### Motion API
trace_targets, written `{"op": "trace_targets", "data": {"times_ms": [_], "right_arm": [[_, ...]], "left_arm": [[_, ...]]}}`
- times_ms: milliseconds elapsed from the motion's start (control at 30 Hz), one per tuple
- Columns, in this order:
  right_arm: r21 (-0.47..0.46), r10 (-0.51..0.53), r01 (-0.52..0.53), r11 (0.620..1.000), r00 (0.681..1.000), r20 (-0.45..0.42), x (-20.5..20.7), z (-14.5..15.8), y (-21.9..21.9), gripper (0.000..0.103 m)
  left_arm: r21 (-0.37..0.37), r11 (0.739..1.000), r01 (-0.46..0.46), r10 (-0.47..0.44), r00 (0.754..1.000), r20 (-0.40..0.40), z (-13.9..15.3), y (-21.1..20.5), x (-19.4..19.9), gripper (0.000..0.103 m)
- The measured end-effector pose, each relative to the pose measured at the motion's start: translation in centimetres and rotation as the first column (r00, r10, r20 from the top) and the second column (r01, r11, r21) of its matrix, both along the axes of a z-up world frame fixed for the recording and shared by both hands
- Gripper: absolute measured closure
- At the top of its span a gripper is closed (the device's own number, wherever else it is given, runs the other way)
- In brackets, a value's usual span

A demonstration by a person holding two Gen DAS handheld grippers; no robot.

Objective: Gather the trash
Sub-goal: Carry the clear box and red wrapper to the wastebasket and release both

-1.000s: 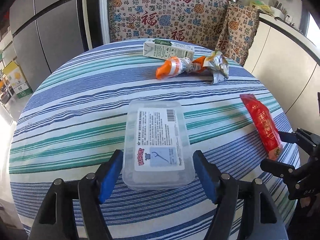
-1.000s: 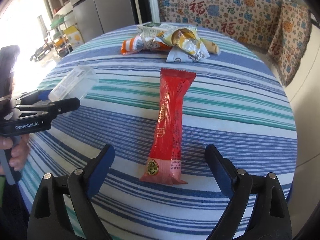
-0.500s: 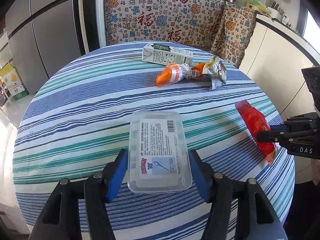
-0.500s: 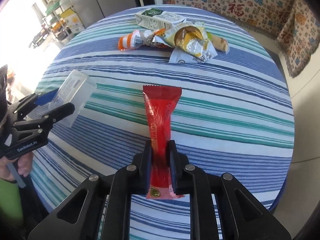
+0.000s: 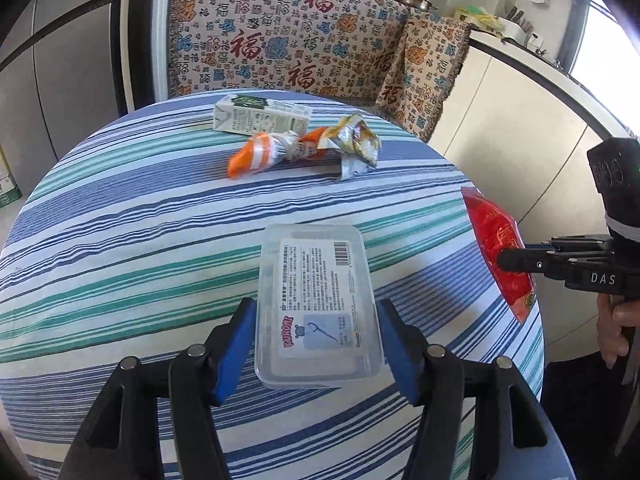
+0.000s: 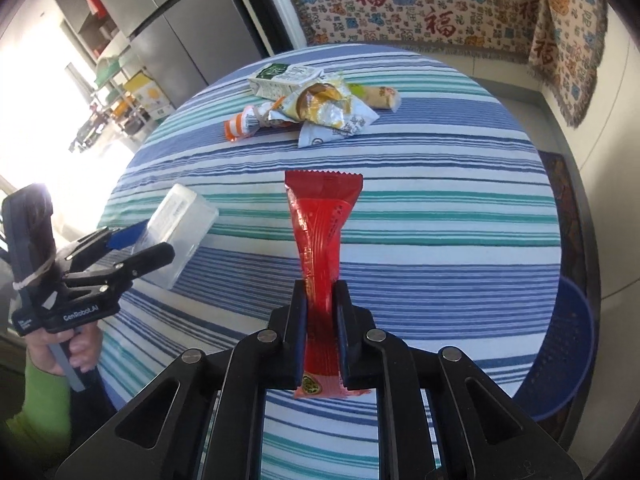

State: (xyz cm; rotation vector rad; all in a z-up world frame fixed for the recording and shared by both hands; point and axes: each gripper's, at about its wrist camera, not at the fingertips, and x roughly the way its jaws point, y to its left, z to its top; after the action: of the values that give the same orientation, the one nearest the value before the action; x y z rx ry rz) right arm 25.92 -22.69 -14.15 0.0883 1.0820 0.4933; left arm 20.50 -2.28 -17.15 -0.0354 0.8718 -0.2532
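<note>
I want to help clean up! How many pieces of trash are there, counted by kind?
Clear plastic box, between the left jaws: 1
Red wrapper, pinched in the right jaws: 1
Milk carton: 1
Orange-and-white wrapper: 1
Yellow-and-silver wrapper: 1
Beige wrapped snack: 1
Total: 6

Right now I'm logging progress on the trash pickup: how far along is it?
Nothing looks binned yet. In hand: the right gripper is shut on the red wrapper, and the left gripper is clamped on the clear plastic box. Left on the striped tablecloth: the milk carton, the orange wrapper and the yellow snack bag.
</note>
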Motion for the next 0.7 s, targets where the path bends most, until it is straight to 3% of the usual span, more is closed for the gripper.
{"op": "trace_targets", "data": {"times_ms": [300,433,533,700], "right_arm": [[0.028,-0.027,0.027,0.999,1.0,-0.01,-1.0,-0.7,-2.5,0.092],[0.064,-0.064,0.064,0.996,0.998,0.004,-1.1,-0.2,-4.4,0.092],[0.101,-0.126,0.124,0.987,0.992,0.011,-1.1,0.3,-7.5,0.092],[0.127,-0.251,0.248,0.96,0.968,0.004,-0.8,0.6,-14.4,0.093]], "left_arm": [[0.164,0.986,0.028,-0.027,1.0,-0.008,-1.6,-3.5,0.5,0.041],[0.132,0.991,0.023,-0.022,1.0,-0.012,-1.5,-3.1,0.7,0.042],[0.068,0.998,0.012,-0.011,1.0,-0.019,-1.0,-3.0,0.6,0.042],[-0.011,0.994,0.104,-0.104,0.994,0.009,1.3,-7.5,0.5,0.042]]}}
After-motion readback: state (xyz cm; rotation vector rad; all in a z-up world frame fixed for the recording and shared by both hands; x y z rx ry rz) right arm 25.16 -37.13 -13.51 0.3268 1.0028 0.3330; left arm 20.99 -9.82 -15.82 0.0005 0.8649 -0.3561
